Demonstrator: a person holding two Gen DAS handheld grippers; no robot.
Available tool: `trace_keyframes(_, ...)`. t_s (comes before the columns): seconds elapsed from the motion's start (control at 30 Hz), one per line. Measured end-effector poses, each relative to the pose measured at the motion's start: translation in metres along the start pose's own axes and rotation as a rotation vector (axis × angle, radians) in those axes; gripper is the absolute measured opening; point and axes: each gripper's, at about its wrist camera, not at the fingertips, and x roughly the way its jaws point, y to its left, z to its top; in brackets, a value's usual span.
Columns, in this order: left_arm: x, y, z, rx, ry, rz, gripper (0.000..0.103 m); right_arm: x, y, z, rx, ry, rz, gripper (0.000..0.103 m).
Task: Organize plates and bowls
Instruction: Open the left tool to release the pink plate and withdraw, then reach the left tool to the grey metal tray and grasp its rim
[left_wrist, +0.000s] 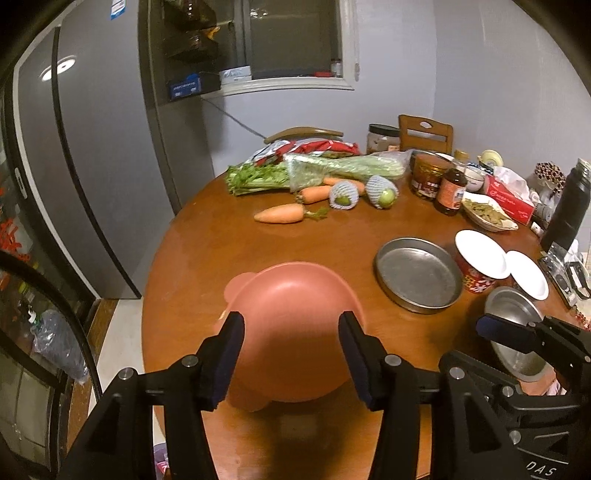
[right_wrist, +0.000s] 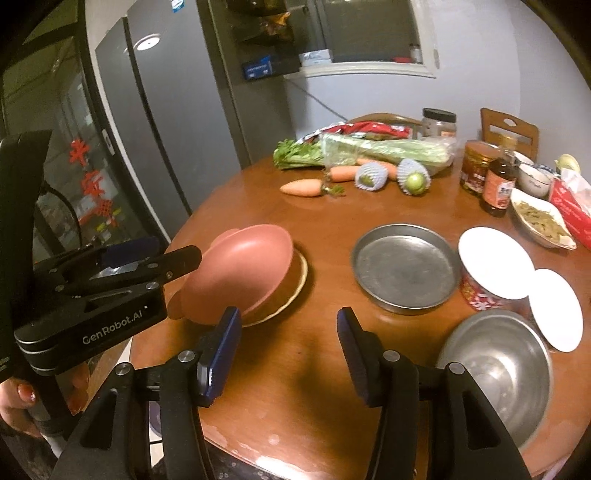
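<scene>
A pink plastic bowl (left_wrist: 291, 332) (right_wrist: 243, 271) sits tilted on a cream-rimmed dish (right_wrist: 295, 291) at the near left of the round wooden table (left_wrist: 207, 254). My left gripper (left_wrist: 291, 354) is open, its fingers on either side of the bowl; it also shows in the right wrist view (right_wrist: 147, 254). My right gripper (right_wrist: 290, 347) is open and empty above bare table, between the pink bowl and a steel bowl (right_wrist: 498, 373) (left_wrist: 517, 332). A round metal pan (right_wrist: 404, 267) (left_wrist: 419, 277) lies mid-table. Two white plates (right_wrist: 495, 262) (right_wrist: 556, 310) rest on a red cup (right_wrist: 480, 293).
Carrots (left_wrist: 280, 213), net-wrapped fruit (left_wrist: 343, 195), celery (left_wrist: 317, 170), jars and a bottle (left_wrist: 450, 192), a dish of food (left_wrist: 487, 214) and a tissue box (left_wrist: 509, 199) fill the far side. A grey fridge (left_wrist: 92, 166) stands left. A chair (left_wrist: 424, 133) is behind the table.
</scene>
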Motion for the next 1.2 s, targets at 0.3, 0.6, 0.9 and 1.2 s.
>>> trace_keyframes(0.3, 0.008, -0.043, 0.014, 0.058, -0.005, -0.036, 0.054, -0.019, -0.044, -0.005, 0.084, -0.024, -0.051, 0.057)
trace_keyframes(0.6, 0.037, -0.076, 0.018, 0.094, 0.035, -0.073, 0.054, -0.021, -0.090, -0.010, 0.172, -0.024, -0.087, 0.058)
trace_keyframes(0.9, 0.057, -0.080, 0.032, 0.105, 0.066, -0.069, 0.054, 0.002, -0.104, 0.001, 0.203, 0.027, -0.088, 0.058)
trace_keyframes(1.2, 0.097, -0.089, 0.060, 0.124, 0.135, -0.068, 0.054, 0.039, -0.118, 0.018, 0.238, 0.105, -0.121, 0.058)
